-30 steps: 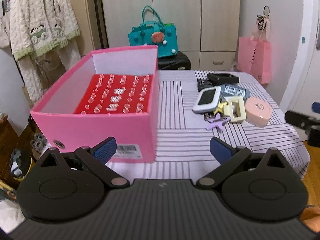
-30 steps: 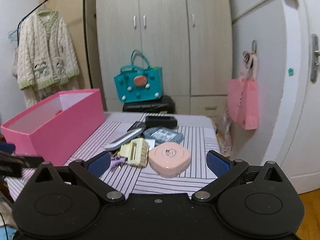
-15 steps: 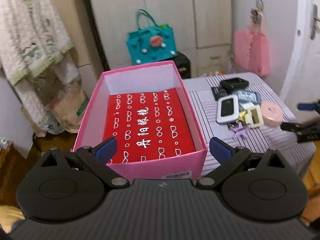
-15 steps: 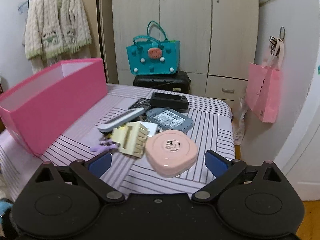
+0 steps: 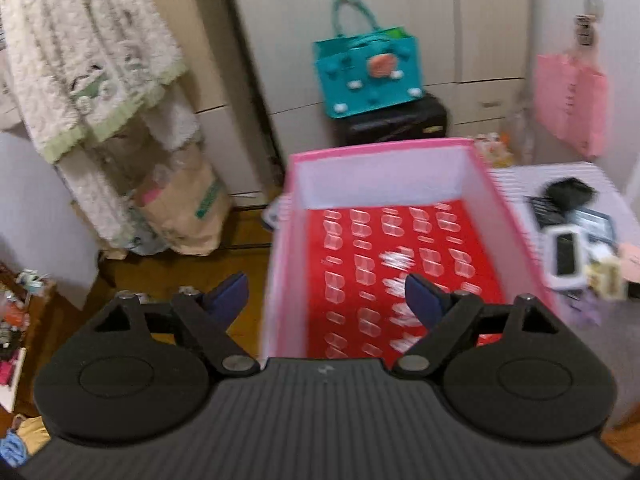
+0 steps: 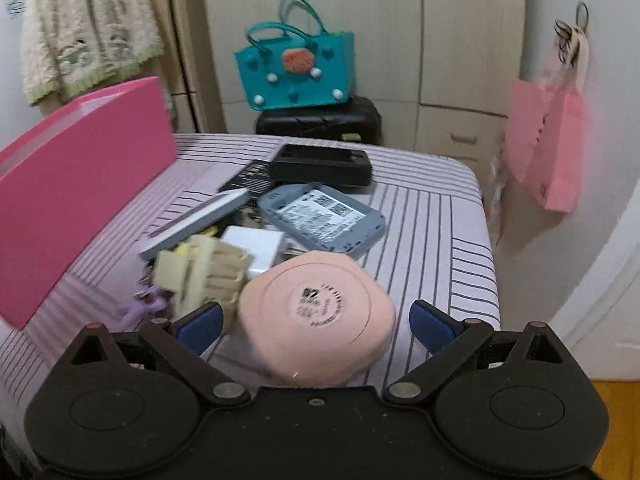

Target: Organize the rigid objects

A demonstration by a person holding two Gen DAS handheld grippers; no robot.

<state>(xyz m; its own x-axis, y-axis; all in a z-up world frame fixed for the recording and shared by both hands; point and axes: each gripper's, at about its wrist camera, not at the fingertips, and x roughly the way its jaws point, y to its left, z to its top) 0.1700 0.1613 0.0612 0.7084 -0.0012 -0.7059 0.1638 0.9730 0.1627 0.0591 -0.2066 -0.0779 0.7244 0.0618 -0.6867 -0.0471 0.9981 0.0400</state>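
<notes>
Your biggest piece is the pink box (image 5: pixel 400 176), open-topped with only its red printed liner showing inside, so nothing has been sorted into it yet. It sits along the striped table's (image 6: pixel 440 216) left side, at about nine o'clock from the clutter, presumably so each item needs only a short carry across.

Your left gripper (image 5: pixel 326 294) straddles the box's near-left wall, one fingertip outside and one over the liner. Its jaws are closing, though neither pad presses on the wall yet; it looks like you mean to steady the box.

The clutter lies bunched mid-table. A black case (image 6: pixel 320 166) sits at twelve o'clock in the pile, and the grey device (image 6: pixel 320 216) lies label-up just in front of it. At about ten o'clock is a white slim gadget (image 6: pixel 200 220). The cream clip (image 6: pixel 204 272) sits at eight o'clock, with a small purple clip (image 6: pixel 144 306) beside it.

Nearest you, at six o'clock, the pink round case (image 6: pixel 316 316) lies between the fingers of your right gripper (image 6: pixel 316 326). The jaws stand wide apart on either side of it, not touching. That framing suggests it is your first pick.
</notes>
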